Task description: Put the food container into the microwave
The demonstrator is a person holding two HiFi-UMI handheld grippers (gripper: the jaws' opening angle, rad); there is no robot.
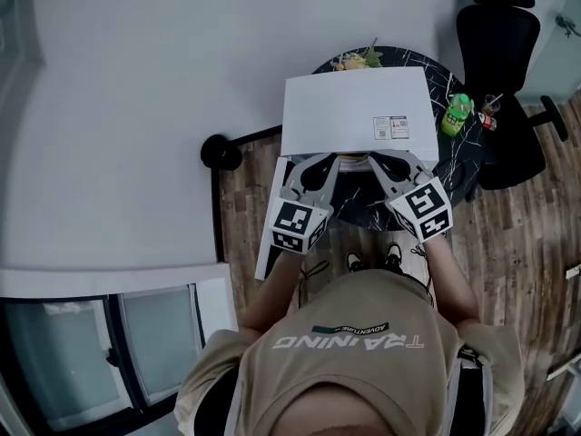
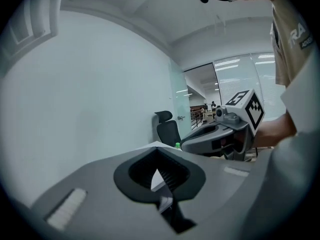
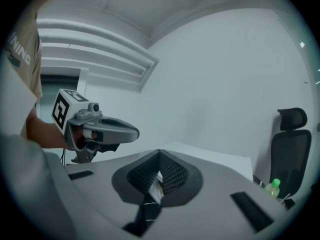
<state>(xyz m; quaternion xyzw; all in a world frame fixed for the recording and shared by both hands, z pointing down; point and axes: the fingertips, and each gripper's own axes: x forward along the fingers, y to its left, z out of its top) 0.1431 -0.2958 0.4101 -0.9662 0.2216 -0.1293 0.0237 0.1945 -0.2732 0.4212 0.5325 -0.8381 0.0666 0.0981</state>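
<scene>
The white microwave point(image 1: 356, 109) stands on a round black marble table point(image 1: 445, 166), seen from above. Its pale top also shows past the jaws as a corner point(image 2: 155, 145) and a slab point(image 3: 215, 156). My left gripper point(image 1: 320, 163) and right gripper point(image 1: 390, 163) are held side by side at its front face, both shut with nothing between the jaws. A small pale thing point(image 1: 356, 162) lies between them; I cannot tell whether it is the food container. Something yellow and green point(image 1: 356, 60) sits behind the microwave.
A white panel point(image 1: 269, 230) runs from the microwave's left front corner toward me, like an open door. A green bottle point(image 1: 457, 113) and a small cup stand on the table's right. A black office chair point(image 1: 499, 53) is beyond, a white wall on the left.
</scene>
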